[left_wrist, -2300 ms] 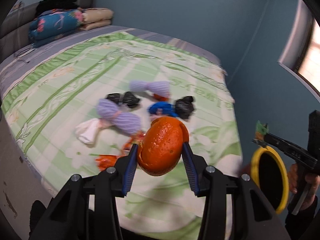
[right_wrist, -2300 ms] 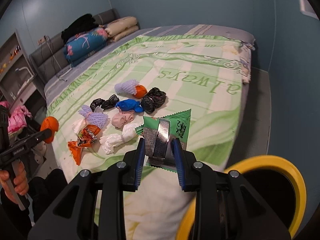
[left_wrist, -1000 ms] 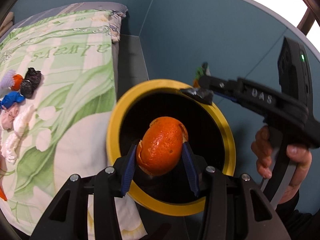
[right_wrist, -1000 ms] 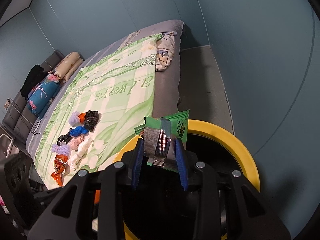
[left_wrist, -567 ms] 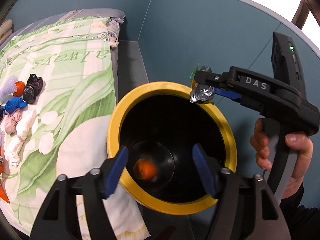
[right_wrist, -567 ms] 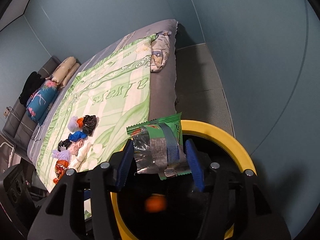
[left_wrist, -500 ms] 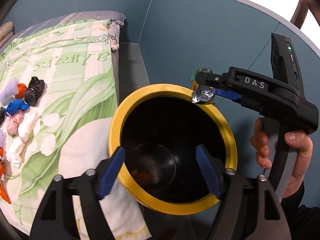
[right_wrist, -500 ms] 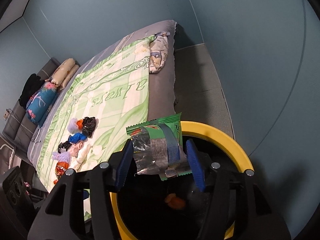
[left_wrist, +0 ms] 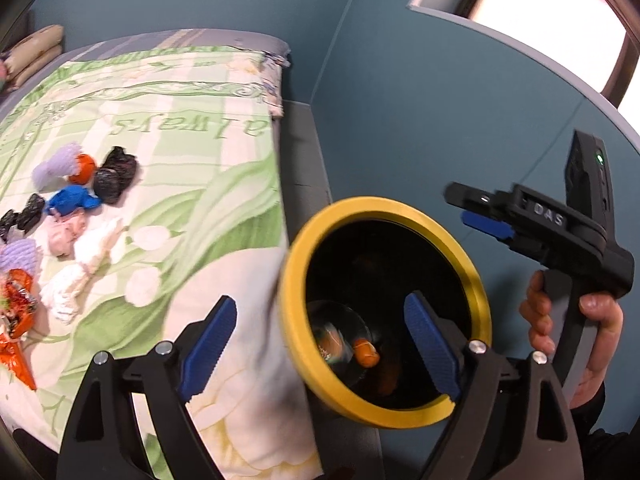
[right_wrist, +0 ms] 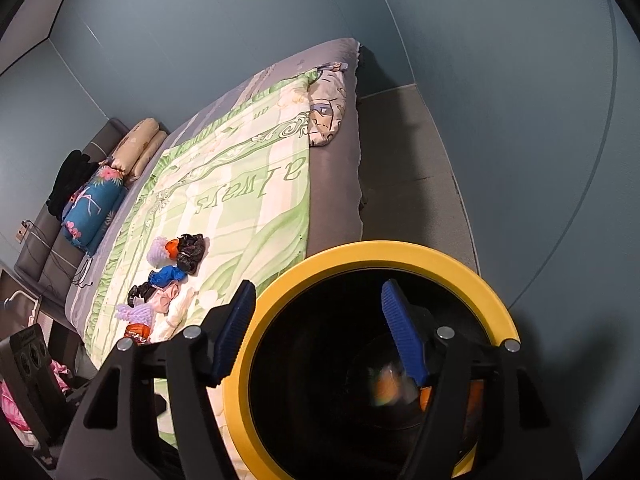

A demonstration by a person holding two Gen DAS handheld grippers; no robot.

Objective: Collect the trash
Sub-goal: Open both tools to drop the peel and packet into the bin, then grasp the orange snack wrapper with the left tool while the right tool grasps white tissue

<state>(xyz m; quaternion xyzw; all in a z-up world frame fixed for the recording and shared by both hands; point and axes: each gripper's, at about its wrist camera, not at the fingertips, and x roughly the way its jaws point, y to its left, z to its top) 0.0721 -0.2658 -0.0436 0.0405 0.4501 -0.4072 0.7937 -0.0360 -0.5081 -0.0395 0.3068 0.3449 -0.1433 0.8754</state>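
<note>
A black bin with a yellow rim (left_wrist: 384,204) stands on the floor beside the bed. My left gripper (left_wrist: 320,344) hangs over its near rim, jaws opening, nothing between the blue pads. An orange peel (left_wrist: 366,354) and a shiny wrapper (left_wrist: 332,340) lie on the bin's bottom. My right gripper (right_wrist: 318,334) is above the bin (right_wrist: 384,250), jaws also opening and empty. Below it the wrapper and peel (right_wrist: 386,388) are a blur. In the left wrist view the right gripper (left_wrist: 476,210) reaches in from the right, held by a hand (left_wrist: 592,320).
On the green bedspread (left_wrist: 200,208) lies more litter: black bags (left_wrist: 116,174), a blue bag (left_wrist: 72,200), purple nets (left_wrist: 56,166), white tissue (left_wrist: 88,252) and an orange wrapper (left_wrist: 16,308). Pillows (right_wrist: 132,152) are at the bed's head. A blue wall stands close behind the bin.
The left gripper let go of the orange peel and the right gripper released the green wrapper; both fell into the bin. Both pairs of jaws widened, and the left gripper shifted left.
</note>
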